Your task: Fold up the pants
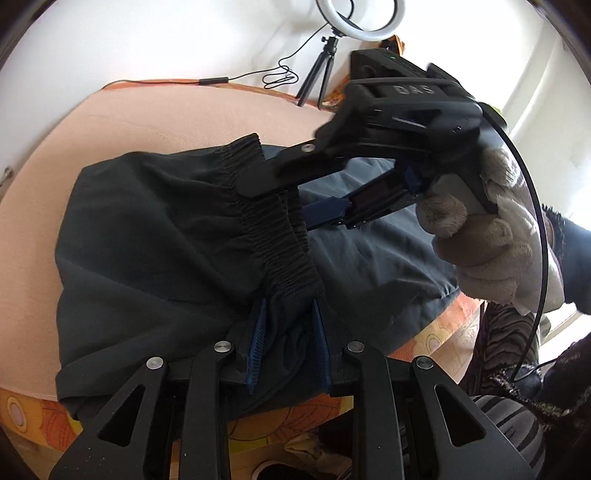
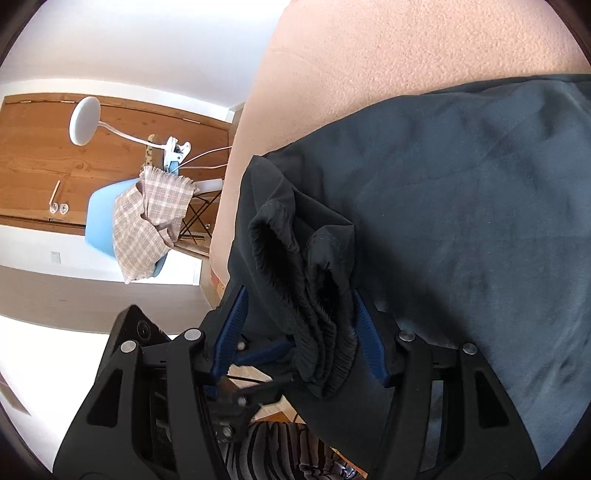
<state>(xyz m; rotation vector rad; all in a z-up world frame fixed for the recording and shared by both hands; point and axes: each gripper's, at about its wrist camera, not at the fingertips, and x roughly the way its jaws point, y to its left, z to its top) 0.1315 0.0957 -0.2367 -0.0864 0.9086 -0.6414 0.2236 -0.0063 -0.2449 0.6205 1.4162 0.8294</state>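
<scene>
Walls: plain white.
Door: wooden door [image 2: 33,155], metal handle.
Chair: pale blue chair [image 2: 101,218] with a checked cloth [image 2: 147,218] draped over it.
Lamps: white clip lamp [image 2: 85,120]; ring light [image 1: 364,18] on a small tripod [image 1: 319,74].
Surface: peach blanket [image 1: 177,114] over an orange patterned cover [image 1: 443,332].

Left wrist view: the raised letters "DAS" stand on the black top housing of the right gripper [image 1: 291,206], on its upper face beside a small green indicator light. Right wrist view: no lettering, label or number can be read on any surface
</scene>
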